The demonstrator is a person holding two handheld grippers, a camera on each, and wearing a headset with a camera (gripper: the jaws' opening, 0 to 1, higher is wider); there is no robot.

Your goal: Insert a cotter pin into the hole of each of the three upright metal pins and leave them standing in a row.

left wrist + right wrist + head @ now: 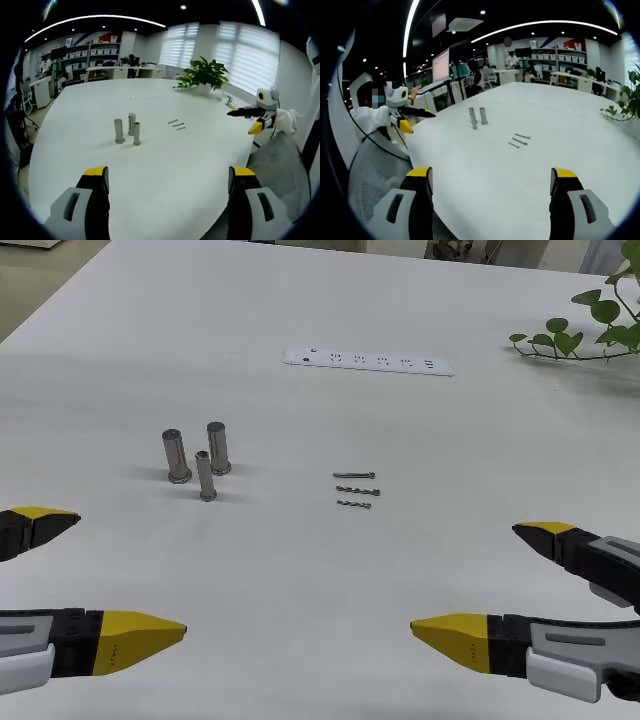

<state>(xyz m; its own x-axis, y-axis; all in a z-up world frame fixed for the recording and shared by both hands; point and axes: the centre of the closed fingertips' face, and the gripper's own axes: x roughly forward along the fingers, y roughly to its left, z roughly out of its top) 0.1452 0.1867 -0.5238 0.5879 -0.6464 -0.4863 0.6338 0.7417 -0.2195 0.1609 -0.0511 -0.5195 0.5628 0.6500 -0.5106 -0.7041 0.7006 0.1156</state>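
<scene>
Three pins stand clustered, three cotters lie well apart, ready for picking; left gripper and right gripper hover wide open, empty.

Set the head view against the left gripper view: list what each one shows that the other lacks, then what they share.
Head view adds: a white power strip lying beyond the parts; I cannot make it out in the left gripper view. Left gripper view adds the room around: shelving and window blinds. Shared: the white table, three upright metal pins, three loose cotter pins, the leafy plant, the open left tongs and the open right tongs.
</scene>
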